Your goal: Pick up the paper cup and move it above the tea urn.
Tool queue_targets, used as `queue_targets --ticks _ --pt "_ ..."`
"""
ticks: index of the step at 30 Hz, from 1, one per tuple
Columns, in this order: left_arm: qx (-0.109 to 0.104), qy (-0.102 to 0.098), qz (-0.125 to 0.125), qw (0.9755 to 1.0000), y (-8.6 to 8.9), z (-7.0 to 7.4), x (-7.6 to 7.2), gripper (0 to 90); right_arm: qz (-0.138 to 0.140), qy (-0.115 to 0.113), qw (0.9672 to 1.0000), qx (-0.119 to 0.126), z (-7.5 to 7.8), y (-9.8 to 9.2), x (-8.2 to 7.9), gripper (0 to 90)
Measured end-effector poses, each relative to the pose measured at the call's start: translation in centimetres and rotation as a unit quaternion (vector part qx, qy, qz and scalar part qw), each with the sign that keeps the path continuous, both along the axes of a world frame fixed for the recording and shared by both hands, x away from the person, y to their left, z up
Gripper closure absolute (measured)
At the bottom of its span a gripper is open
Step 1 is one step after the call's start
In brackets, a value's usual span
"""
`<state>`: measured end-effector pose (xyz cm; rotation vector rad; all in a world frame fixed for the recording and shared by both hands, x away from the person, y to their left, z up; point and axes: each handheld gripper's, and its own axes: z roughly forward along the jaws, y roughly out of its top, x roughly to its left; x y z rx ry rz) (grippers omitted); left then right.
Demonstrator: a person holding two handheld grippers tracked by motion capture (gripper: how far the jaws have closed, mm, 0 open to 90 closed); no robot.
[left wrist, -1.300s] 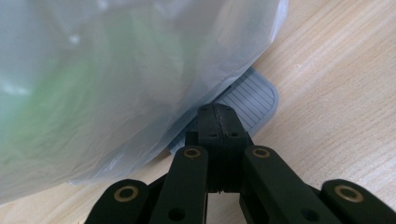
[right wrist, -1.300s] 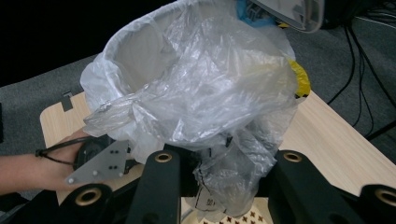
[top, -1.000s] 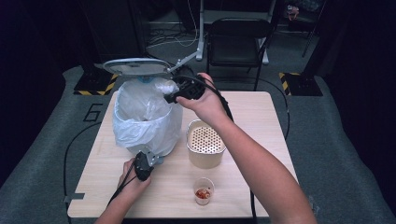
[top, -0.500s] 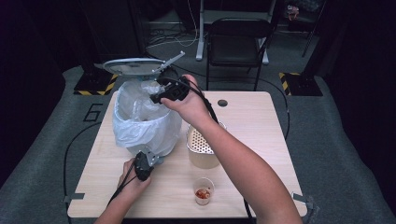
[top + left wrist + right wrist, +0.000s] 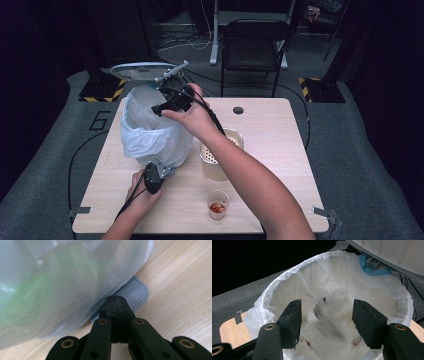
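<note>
Your right gripper (image 5: 159,108) hangs over the bin (image 5: 150,132); its jaws have just been opening, nothing between them, a blurred scrap (image 5: 322,312) dropping into the liner. Your left gripper (image 5: 116,305), jaws shut, presses the pedal (image 5: 133,293). Ease off early and the lid (image 5: 142,71) could drop onto your hand.

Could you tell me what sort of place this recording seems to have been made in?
Probably a lab or studio set up for recording, not a home: a lone wooden table on grey carpet, dark surroundings, hazard-striped stand bases, loose floor cables and a folding chair behind.
</note>
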<state>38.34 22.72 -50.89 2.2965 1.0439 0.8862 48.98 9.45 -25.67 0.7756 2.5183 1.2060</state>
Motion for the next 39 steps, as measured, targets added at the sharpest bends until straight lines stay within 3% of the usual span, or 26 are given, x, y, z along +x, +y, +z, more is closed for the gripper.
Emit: queue_targets --ticks 10,15,16,19,22,24,27,28,30,35,39 --pt "0.000 0.008 -0.002 1.0000 0.0 0.1 0.0 90.0 0.005 -0.015 0.9999 -0.006 0.4 -2.0 -0.9 41.3" --pt "-0.003 -0.001 0.002 1.0000 0.0 0.0 0.0 90.0 0.010 -0.031 0.9995 -0.005 0.2 -5.2 -2.4 36.5" --pt "0.000 0.006 0.000 1.0000 0.0 0.1 0.0 90.0 0.004 -0.033 0.9994 0.000 0.1 -5.8 -2.6 35.4" --pt "0.004 -0.001 0.002 1.0000 0.0 0.0 0.0 90.0 -0.002 -0.040 0.9992 -0.001 -0.4 -7.7 -3.4 32.1" --pt "0.002 -0.008 0.005 1.0000 0.0 -0.1 0.0 90.0 0.001 -0.037 0.9993 0.000 -0.8 -9.0 -4.0 31.0" --pt "0.000 -0.006 0.003 1.0000 -0.1 -0.1 0.0 90.0 0.004 -0.035 0.9994 0.000 -1.7 -10.8 -5.1 29.6" --pt "-0.007 -0.004 0.005 1.0000 -0.1 -0.2 0.0 90.0 0.005 -0.037 0.9993 -0.005 -2.3 -11.6 -5.8 26.2" --pt "-0.011 0.000 0.006 0.9999 -0.1 -0.2 -0.1 90.0 0.005 -0.037 0.9993 -0.007 -3.0 -12.5 -6.7 22.0" --pt "-0.005 0.000 0.003 1.0000 -0.1 -0.1 -0.1 90.0 0.010 -0.043 0.9990 -0.007 -3.6 -13.2 -7.4 18.4" --pt "-0.003 -0.001 0.003 1.0000 -0.1 -0.1 -0.1 90.0 0.001 -0.043 0.9991 -0.001 -5.0 -14.5 -8.9 16.5" --pt "-0.002 0.002 0.002 1.0000 -0.1 -0.1 -0.1 90.0 -0.007 -0.030 0.9995 0.009 -7.4 -16.3 -10.5 16.2"
